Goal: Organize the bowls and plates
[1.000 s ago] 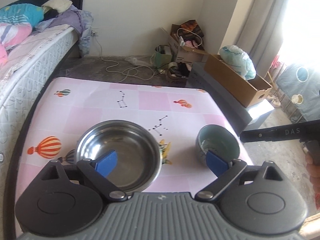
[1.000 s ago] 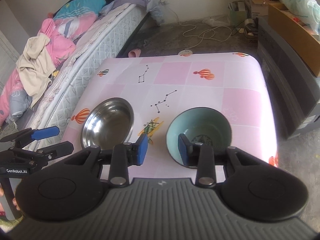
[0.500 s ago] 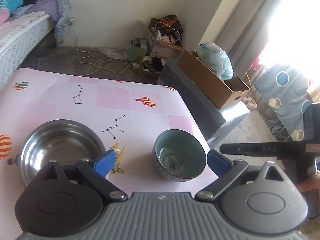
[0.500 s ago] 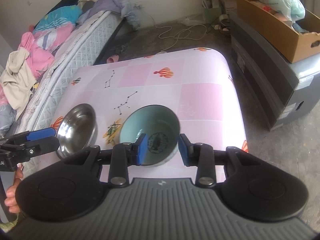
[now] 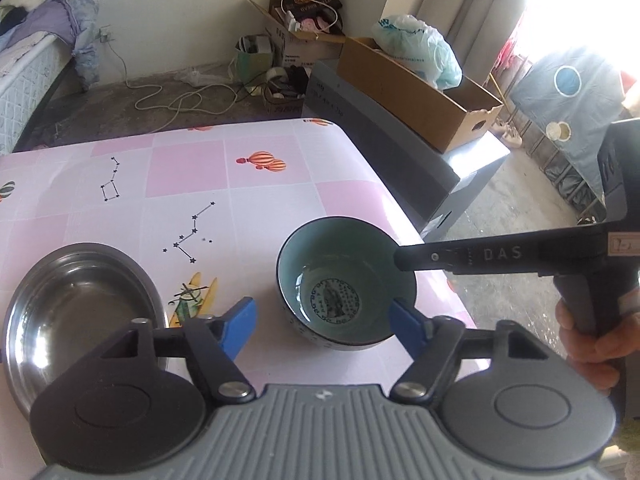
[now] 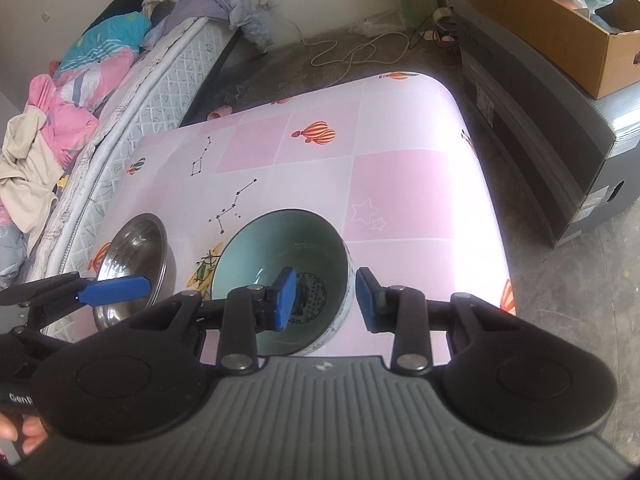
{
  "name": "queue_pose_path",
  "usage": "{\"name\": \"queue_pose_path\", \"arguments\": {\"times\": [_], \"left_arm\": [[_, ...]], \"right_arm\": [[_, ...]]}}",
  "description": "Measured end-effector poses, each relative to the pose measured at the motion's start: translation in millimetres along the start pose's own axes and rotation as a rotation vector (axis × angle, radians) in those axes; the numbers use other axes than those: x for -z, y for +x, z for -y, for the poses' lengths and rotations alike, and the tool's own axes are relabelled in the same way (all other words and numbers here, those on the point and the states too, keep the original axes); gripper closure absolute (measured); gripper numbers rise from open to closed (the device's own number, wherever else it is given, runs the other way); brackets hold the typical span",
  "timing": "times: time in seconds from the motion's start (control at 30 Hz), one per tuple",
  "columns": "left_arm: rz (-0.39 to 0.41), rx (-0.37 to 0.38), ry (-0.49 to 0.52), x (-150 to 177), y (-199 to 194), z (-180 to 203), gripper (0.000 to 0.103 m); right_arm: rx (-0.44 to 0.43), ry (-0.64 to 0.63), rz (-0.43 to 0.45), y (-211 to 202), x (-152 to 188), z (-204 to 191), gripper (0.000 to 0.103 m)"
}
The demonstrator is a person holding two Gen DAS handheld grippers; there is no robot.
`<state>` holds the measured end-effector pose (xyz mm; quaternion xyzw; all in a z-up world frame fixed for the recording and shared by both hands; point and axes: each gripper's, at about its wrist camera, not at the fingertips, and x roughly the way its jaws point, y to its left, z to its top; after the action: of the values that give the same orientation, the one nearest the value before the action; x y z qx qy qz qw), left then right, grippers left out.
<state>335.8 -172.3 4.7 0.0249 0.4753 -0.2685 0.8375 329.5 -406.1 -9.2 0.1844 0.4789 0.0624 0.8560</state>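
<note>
Tongs on my right (image 6: 326, 300) sat apart, straddling the teal bowl's (image 6: 280, 248) rim; left tongs (image 5: 322, 322) apart too. Next I judged: clamp, lift into steel bowl (image 5: 76, 304).

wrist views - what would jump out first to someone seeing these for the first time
The teal ceramic bowl near the table's front edge draws the eye first, with the open right gripper straddling its rim, one blue finger inside and one outside. Beside it sits an empty steel bowl, with the left gripper open close by. The pink tablecloth with balloon and constellation prints stands out beneath them.
</note>
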Motion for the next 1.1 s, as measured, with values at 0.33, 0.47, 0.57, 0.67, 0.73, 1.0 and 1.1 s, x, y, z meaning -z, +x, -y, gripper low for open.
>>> {"name": "queue_pose_path", "arguments": {"times": [0.33, 0.47, 0.57, 0.67, 0.73, 1.0, 1.1], "left_arm": [[-0.056, -0.028, -0.048, -8, 21, -2, 0.068], [-0.067, -0.045, -0.071, -11, 27, -2, 0.077], [-0.065, -0.055, -0.086, -13, 30, -3, 0.083], [-0.070, -0.055, -0.094, -15, 33, -3, 0.089], [-0.080, -0.052, -0.106, -16, 36, -4, 0.090], [-0.080, -0.061, -0.120, -18, 36, -3, 0.083], [-0.076, -0.059, -0.125, -19, 36, -3, 0.079]], "right_arm": [[0.019, 0.010, -0.001, 22, -2, 7, 0.078], [0.024, 0.014, -0.012, 31, -1, 9, 0.084], [0.019, 0.019, -0.017, 36, 0, 9, 0.087], [0.014, 0.019, -0.021, 40, 0, 13, 0.091], [0.010, 0.020, -0.024, 41, 1, 14, 0.092], [0.001, 0.020, -0.030, 43, 2, 18, 0.094], [0.001, 0.020, -0.032, 44, 2, 19, 0.094]]}}
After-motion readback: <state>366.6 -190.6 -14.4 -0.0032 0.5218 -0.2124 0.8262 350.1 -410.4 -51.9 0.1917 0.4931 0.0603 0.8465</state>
